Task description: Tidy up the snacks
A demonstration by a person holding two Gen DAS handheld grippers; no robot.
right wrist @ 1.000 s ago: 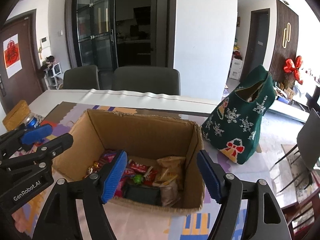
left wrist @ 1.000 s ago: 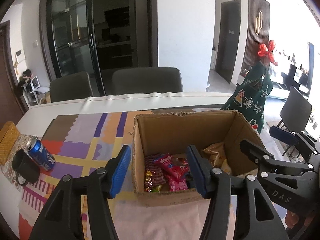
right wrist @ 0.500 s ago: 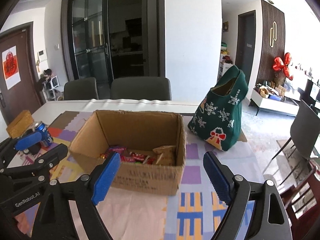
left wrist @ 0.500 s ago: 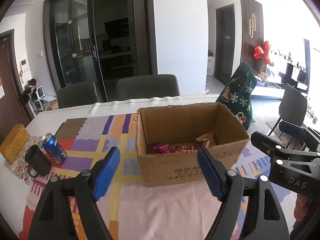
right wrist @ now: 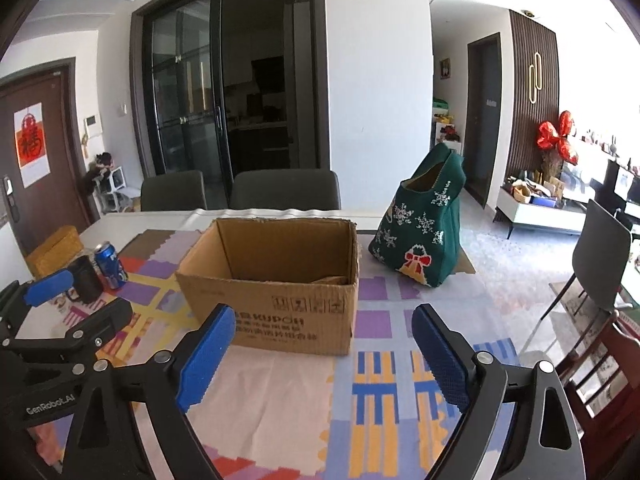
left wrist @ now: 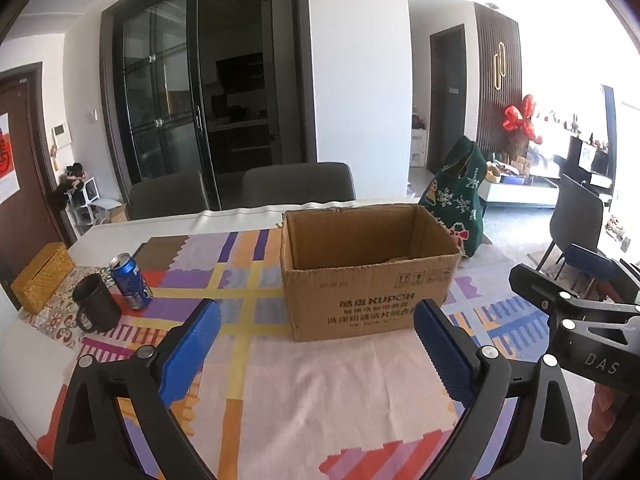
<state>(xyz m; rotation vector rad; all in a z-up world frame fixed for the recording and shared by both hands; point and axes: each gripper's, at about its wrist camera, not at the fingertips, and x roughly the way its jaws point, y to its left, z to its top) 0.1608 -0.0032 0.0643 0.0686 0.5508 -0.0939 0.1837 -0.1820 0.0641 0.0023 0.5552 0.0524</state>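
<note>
Cardboard box (left wrist: 370, 276) on table (left wrist: 320, 392): light, stiff-walled, likely best taken at its rim. Left tongs (left wrist: 316, 344) and right tongs (right wrist: 320, 344) stood empty, jaws opening.

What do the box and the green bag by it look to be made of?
Box: brown corrugated cardboard, matte, with ragged cut rims and printed marks. Green bag: apparently knitted fabric, soft and slumped, with stitched snowflakes and a red bow.
</note>
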